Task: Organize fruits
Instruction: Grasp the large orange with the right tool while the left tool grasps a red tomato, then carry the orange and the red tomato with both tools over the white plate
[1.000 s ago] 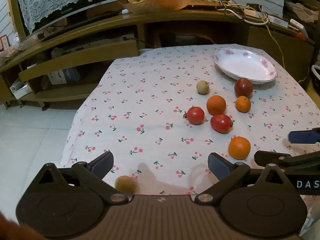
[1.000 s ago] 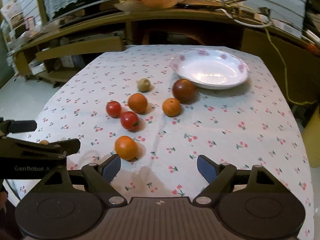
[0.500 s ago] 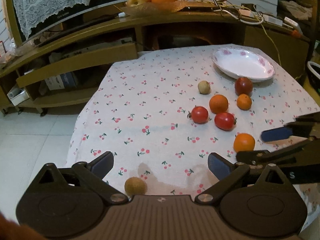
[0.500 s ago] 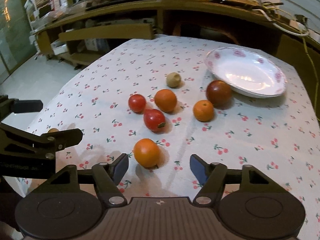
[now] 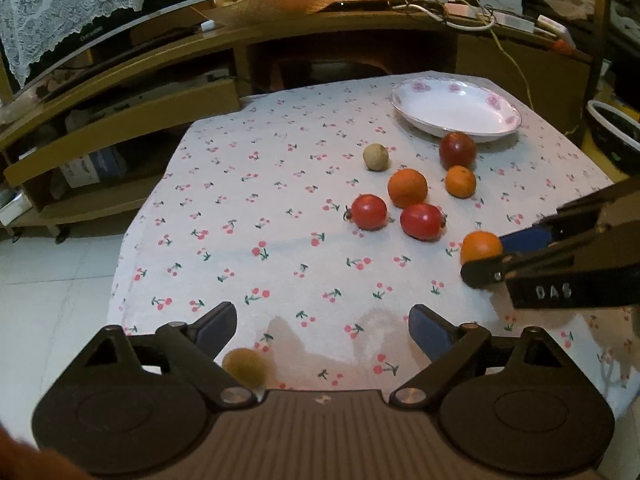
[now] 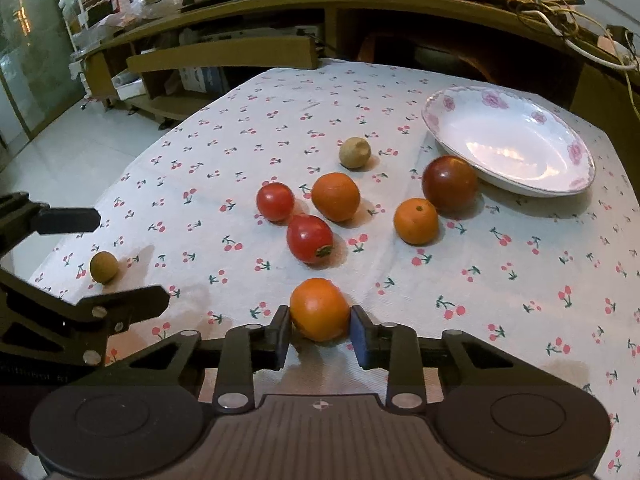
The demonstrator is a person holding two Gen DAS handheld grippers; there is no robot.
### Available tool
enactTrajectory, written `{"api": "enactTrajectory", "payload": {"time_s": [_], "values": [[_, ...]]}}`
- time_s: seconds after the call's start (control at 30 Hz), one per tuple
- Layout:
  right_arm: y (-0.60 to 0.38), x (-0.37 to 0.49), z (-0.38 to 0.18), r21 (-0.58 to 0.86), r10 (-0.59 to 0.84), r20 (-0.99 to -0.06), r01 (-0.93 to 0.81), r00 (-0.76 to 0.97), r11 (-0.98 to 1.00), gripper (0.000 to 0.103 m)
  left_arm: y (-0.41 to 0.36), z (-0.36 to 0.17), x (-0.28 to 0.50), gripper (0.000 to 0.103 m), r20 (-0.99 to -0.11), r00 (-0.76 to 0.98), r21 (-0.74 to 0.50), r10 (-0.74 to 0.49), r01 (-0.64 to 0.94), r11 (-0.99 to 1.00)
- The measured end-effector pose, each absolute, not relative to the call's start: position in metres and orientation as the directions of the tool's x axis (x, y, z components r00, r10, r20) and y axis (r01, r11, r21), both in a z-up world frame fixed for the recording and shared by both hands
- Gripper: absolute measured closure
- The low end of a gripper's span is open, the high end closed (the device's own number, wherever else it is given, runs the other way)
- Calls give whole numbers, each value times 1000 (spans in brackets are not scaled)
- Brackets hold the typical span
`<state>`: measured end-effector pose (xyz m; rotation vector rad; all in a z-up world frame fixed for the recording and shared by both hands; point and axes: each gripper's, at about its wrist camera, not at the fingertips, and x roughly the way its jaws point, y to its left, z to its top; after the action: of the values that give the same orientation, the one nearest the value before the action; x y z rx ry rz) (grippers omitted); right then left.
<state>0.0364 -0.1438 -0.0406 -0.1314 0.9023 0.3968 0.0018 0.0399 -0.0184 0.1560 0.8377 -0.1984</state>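
The right gripper (image 6: 319, 330) has just been closing and now it pinches the nearest orange (image 6: 319, 309), one pad on each side at abt the widest part. The fruit sits on the tablecloth (image 6: 520, 300) at the near edge of the group, apart from the others. From the left wrist view the same orange (image 5: 480, 246) shows between the two dark fingers, w/ the blue pad behind it.

The left gripper (image 5: 322, 326) is spread wide and holds nothing. A small brown fruit (image 5: 244, 368) lies just beside its left finger, near the table edge.

How it will handle, I think: the orange is round, firm, w/ a bit of give in the skin, so it takes a normal squeeze w/o damage. It is not heavy. The risk is rolling: if the pads sit below or above the middle, it can pop out upward or down. Here the pads look close to the middle line, so the hold seems good to me.

The red tomatoes (image 6: 309, 238) are softer and smoother, they want a lighter squeeze. The dark red fruit (image 6: 450, 183) touches the rim of the plate (image 6: 568, 190), which is empty. The plate is prob. the place for the fruits, but I cannot be sure.
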Motion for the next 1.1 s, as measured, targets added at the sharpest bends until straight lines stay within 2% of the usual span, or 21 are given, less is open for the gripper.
{"api": "enactTrajectory", "payload": {"time_s": [0.2, 0.4, 0.7, 0.8, 0.9, 1.1], "values": [[-150, 37, -37, 73, 281, -787, -369, 549, 927, 72, 24, -19, 14, 14, -756, 629, 15, -183, 296, 955], [-174, 38, -30, 84, 237, -779, -278, 580, 957, 72, -11, -21, 37, 35, -764, 595, -3, -252, 387, 922], [-210, 43, -26, 114, 195, -780, -172, 594, 978, 72, -41, -33, 68, 39, -773, 581, -6, -255, 395, 919], [-212, 43, -27, 121, 197, -785, -166, 587, 979, 72, -43, -38, 73, 45, -776, 576, -15, -257, 390, 921], [-215, 43, -26, 129, 201, -785, -163, 586, 978, 72, -41, -37, 74, 59, -769, 591, -8, -245, 374, 927], [-219, 45, -27, 135, 196, -790, -147, 580, 980, 71, -40, -37, 75, 63, -766, 587, -20, -262, 386, 922]]}}
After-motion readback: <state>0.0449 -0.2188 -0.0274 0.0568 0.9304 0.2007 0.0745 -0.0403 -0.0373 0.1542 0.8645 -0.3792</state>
